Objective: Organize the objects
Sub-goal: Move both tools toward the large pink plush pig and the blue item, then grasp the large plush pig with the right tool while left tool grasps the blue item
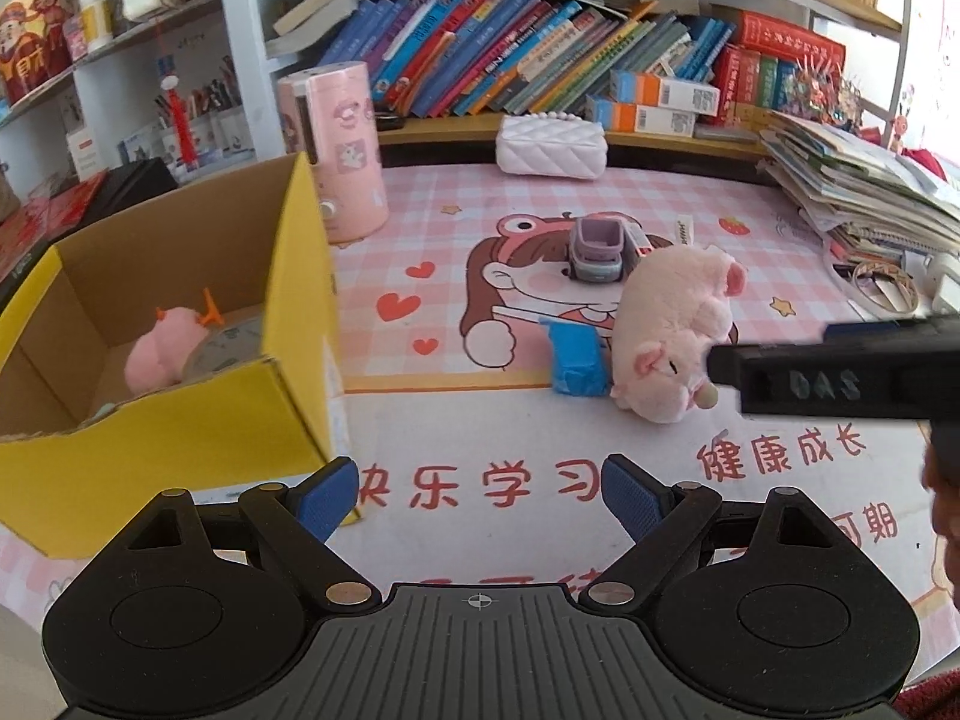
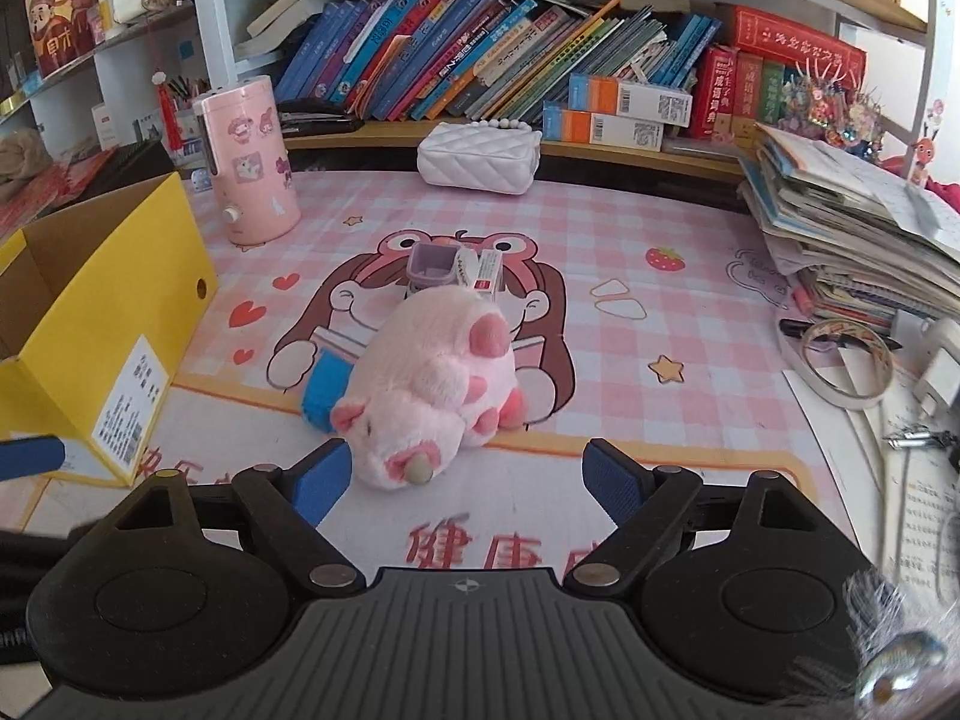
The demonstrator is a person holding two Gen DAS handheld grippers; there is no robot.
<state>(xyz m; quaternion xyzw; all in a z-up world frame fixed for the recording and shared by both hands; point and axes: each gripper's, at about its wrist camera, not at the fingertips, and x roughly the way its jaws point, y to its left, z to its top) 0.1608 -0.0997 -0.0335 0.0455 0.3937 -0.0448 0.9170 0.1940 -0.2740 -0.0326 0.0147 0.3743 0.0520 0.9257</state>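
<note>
On the pink checked desk mat [image 2: 630,228], at its left edge, stands the yellow cardboard box [image 1: 180,438], open at the top, with a small pink plush [image 1: 153,357] lying inside on its floor. Along the mat's right edge a tall stack of books and papers [image 2: 852,228] leans. Near the middle of the mat lies the pink plush pig [image 2: 432,378], on its side, snout toward the near edge. A blue packet [image 1: 573,360] lies touching the pig's left flank. Behind the pig, toward the far edge, sit a small purple toy vehicle [image 1: 594,246] and a little white carton [image 2: 489,273], close together. The right gripper [image 2: 465,483] hovers just before the pig's snout, its blue pads [image 2: 612,483] spread wide with nothing between them. The left gripper [image 1: 477,495] hangs over the mat's near edge beside the box, fingers likewise wide apart and empty.
</note>
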